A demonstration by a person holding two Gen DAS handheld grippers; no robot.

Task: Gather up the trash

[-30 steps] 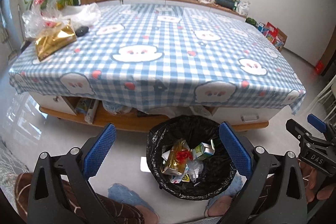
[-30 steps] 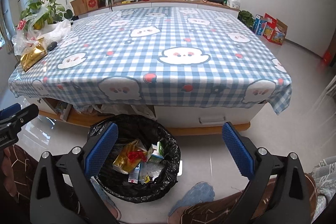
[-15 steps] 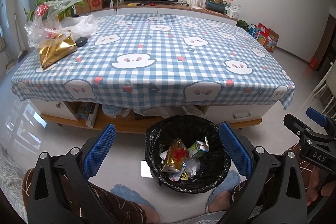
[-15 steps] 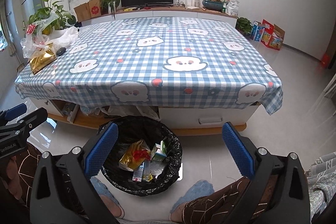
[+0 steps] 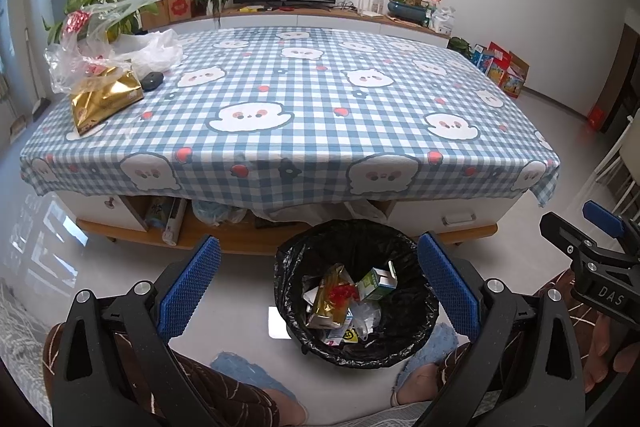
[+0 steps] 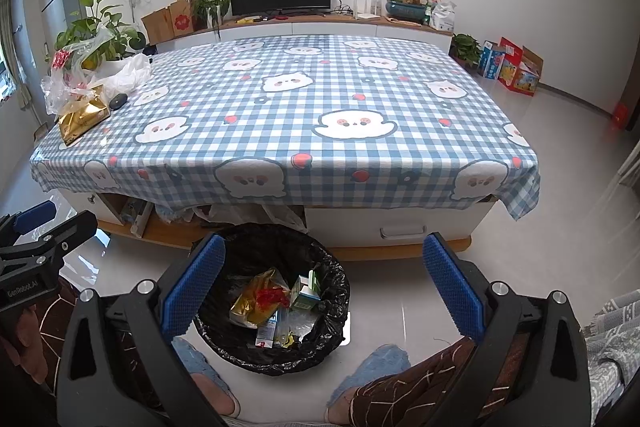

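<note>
Claws, left (image 5: 318, 285) and right (image 6: 324, 283), have been pulled back wide open and empty, trash now sat in the bin (image 5: 416, 347), worktop (image 5: 320, 99) pretty much cleared except the gold bag (image 5: 105, 101).

Both views are bright with even daylight entering from about nine o'clock, where the glossy floor (image 5: 44, 239) shows window glare. Shadows are soft. Focus is sharp throughout; fisheye distortion bends straight lines toward the rim, and corners fall to black vignette.
</note>
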